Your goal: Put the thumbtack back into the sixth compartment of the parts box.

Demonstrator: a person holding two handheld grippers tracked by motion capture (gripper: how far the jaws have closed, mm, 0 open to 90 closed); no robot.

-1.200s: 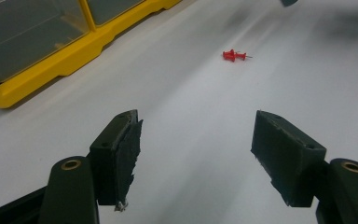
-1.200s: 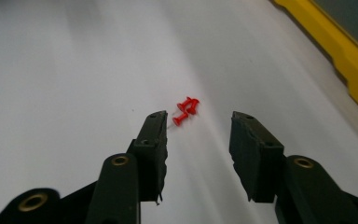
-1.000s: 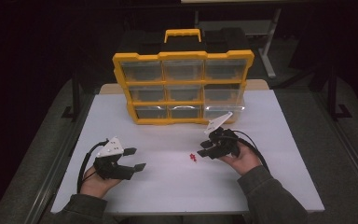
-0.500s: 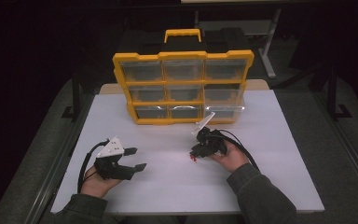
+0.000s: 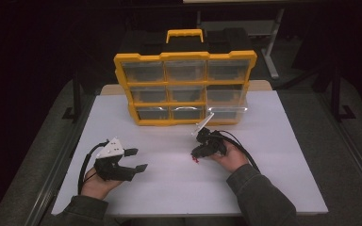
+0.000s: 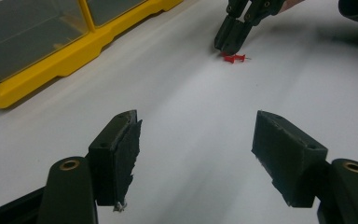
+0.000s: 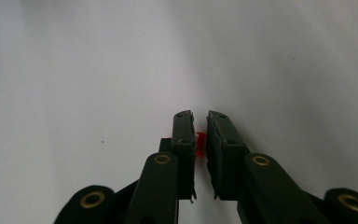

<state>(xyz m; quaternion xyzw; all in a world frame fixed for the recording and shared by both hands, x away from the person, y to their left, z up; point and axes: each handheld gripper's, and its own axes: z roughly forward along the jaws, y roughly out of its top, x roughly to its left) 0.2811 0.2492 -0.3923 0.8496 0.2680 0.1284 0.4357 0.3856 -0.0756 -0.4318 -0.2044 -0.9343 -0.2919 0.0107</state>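
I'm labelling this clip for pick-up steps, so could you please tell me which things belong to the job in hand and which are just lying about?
In the job:
- red push pins, on the table
- right gripper, fingers closing around red
- white table

Lying about:
- yellow drawer organiser
- left gripper, open, idle

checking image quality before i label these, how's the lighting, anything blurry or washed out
High view: dim, black surroundings, only the white table lit, red pushpin tiny. Left gripper view: pushpin sharp, yellow organizer soft at the edge. Right gripper view: table glares pale, near claw arms blurred, a red sliver between the jaws.
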